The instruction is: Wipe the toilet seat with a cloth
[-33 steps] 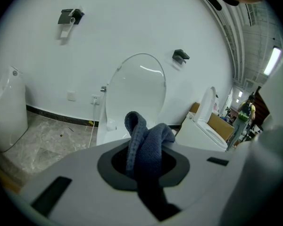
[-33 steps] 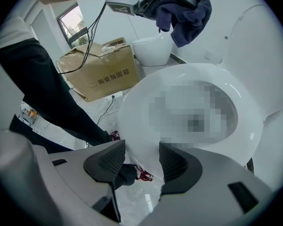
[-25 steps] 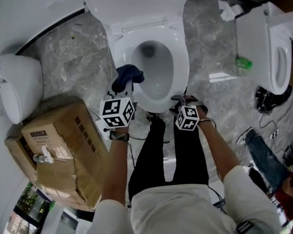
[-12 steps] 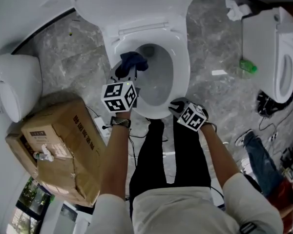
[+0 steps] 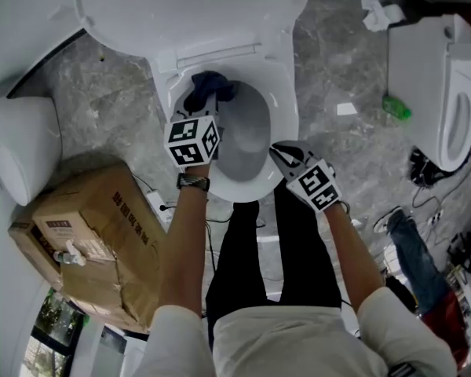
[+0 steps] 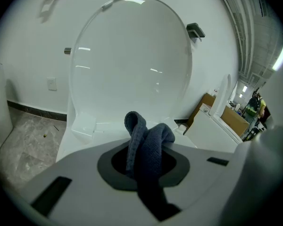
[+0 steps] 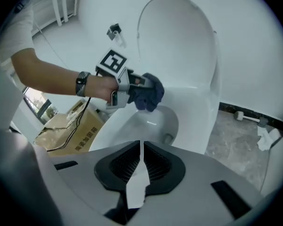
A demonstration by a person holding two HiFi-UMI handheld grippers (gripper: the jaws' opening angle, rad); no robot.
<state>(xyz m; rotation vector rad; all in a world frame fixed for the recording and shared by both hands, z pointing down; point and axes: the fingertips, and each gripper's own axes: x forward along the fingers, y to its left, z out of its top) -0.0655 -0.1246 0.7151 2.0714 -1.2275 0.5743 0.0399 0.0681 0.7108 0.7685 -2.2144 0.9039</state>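
A white toilet stands below me with its lid point(image 5: 196, 6) raised and its seat point(image 5: 287, 108) down. A dark blue cloth point(image 5: 209, 87) bunches at the back left of the seat. My left gripper point(image 5: 205, 107) is shut on the cloth point(image 6: 148, 147), which sticks out past its pads. From the right gripper view the cloth point(image 7: 147, 93) hangs over the bowl's left rim. My right gripper point(image 5: 276, 150) hovers over the seat's front right. Its jaws point(image 7: 140, 161) have just been closing. The pads stand almost together, with only a thin white sliver between them.
A torn cardboard box point(image 5: 94, 242) lies on the grey floor at the left, beside a white fixture point(image 5: 16, 148). A second toilet point(image 5: 439, 85) stands at the right, with a green object point(image 5: 396, 108), paper scraps point(image 5: 377, 10) and cables point(image 5: 432, 171) near it. The person's legs point(image 5: 251, 242) stand at the bowl's front.
The left gripper carried the cloth from the seat's front left to its back left. The right gripper's jaws closed; it rolled and shifted up along the front right rim.
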